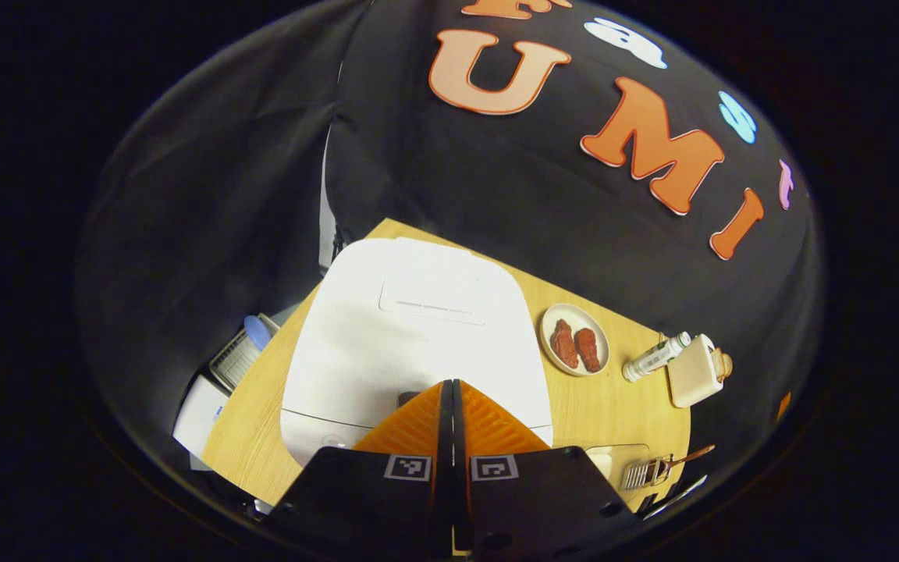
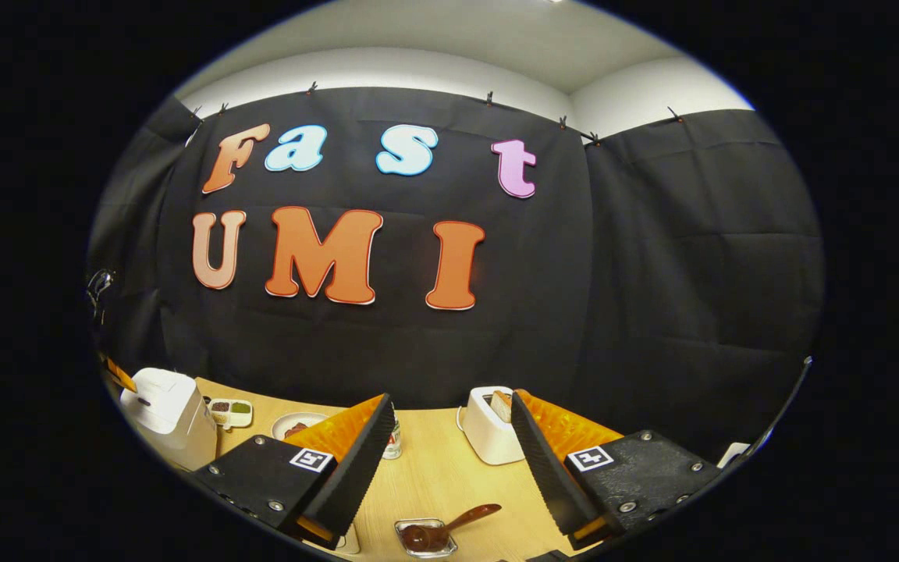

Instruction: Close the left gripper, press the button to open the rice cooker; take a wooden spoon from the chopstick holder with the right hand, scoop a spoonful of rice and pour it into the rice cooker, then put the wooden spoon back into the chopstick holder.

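The left claw [image 1: 451, 390] is seen with its fingers pressed together, nothing held between them. It is poised over the front edge of the rice cooker [image 1: 410, 328], whose lid is down; the button is judged to lie just beneath the tips, partly hidden, so a short push straight down and forward is what the coming move calls for. The rice cooker is set on the counter [image 1: 621, 406].

The right claw [image 2: 449, 453] is held wide and empty, well to the right of the rice cooker [image 2: 168, 414]. The wooden spoon [image 2: 461, 519] is seen below and ahead of it, handle angled up to the right, bowl resting in a small clear holder [image 2: 422, 538]. Right of the rice cooker, a plate [image 1: 574, 339] is seen carrying two reddish pieces.
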`<state>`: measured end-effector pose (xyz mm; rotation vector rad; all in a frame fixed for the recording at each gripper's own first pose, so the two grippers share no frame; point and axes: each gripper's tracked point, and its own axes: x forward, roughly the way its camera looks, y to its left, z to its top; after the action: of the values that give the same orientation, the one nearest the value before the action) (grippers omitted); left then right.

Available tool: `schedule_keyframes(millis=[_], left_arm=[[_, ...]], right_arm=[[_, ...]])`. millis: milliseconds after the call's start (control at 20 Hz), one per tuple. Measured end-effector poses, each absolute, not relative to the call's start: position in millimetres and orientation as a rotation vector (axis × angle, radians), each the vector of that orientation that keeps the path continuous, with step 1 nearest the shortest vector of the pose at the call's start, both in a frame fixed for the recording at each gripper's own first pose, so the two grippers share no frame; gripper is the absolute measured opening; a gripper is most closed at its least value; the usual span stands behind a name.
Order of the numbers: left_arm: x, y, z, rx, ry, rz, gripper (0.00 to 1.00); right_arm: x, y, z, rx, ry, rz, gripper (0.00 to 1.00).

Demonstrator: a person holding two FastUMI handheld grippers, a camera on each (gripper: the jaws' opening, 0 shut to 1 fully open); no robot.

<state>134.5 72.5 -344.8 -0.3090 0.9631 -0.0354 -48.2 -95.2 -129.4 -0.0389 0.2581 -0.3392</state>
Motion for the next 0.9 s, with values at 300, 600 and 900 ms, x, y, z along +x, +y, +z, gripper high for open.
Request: schedule_keyframes(millis=[300, 600, 900], left_arm=[[143, 70, -363, -0.341, 1.027, -0.037, 0.05], [138, 68, -370, -0.366, 1.066, 0.004, 0.05], [144, 70, -349, -0.357, 0.982, 0.032, 0.05]], right_arm=[[-69, -108, -149, -0.061, 0.321, -0.379, 0.94], [-82, -114, -169, -0.042, 0.373, -0.395, 0.94], [-86, -115, -191, 0.006, 0.419, -0.366, 0.94]])
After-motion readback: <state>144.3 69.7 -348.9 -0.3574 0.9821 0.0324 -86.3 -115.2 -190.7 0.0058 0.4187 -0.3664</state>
